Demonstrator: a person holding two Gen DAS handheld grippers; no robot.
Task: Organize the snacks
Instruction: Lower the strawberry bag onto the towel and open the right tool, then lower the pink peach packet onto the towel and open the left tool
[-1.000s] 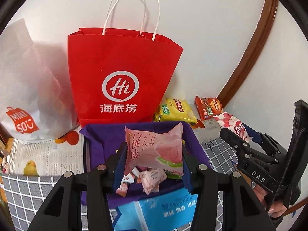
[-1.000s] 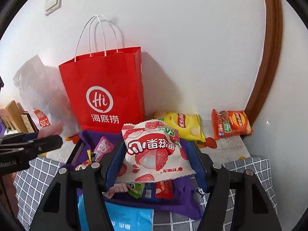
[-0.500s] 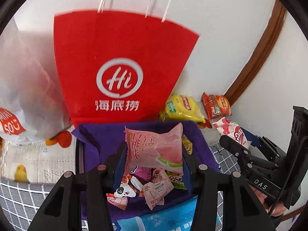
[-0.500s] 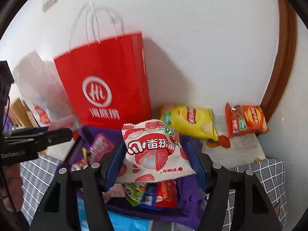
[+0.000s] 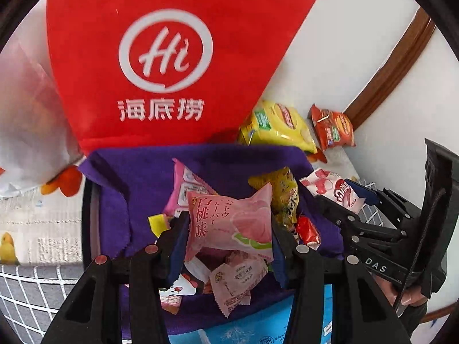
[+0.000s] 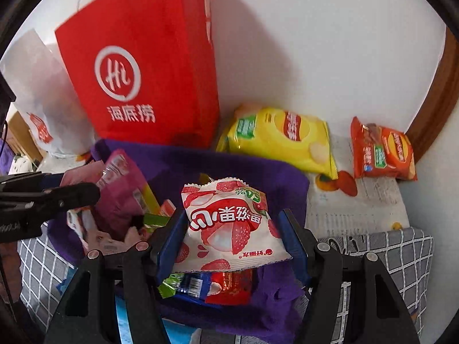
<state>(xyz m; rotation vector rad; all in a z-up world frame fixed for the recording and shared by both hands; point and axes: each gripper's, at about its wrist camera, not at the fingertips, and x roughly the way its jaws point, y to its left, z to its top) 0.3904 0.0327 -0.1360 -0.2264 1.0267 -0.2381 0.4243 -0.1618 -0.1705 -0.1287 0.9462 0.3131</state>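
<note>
My left gripper [image 5: 229, 229] is shut on a pink peach snack packet [image 5: 232, 223] and holds it over a basket lined with purple cloth [image 5: 137, 183] that holds several small snacks. My right gripper [image 6: 232, 235] is shut on a white and red strawberry gummy packet [image 6: 229, 226] above the same purple-lined basket [image 6: 183, 160]. The right gripper also shows at the right of the left wrist view [image 5: 338, 200], and the left one at the left of the right wrist view [image 6: 71, 193].
A red paper bag [image 5: 160, 63] stands against the wall behind the basket, with a white plastic bag [image 5: 25, 120] to its left. A yellow chip bag [image 6: 281, 137] and an orange chip bag [image 6: 381, 152] lie to the right by the wall. A blue packet [image 5: 252, 326] lies in front.
Both grippers have moved forward and down toward the basket, still holding their packets. The red bag and the basket contents appear larger and closer.
</note>
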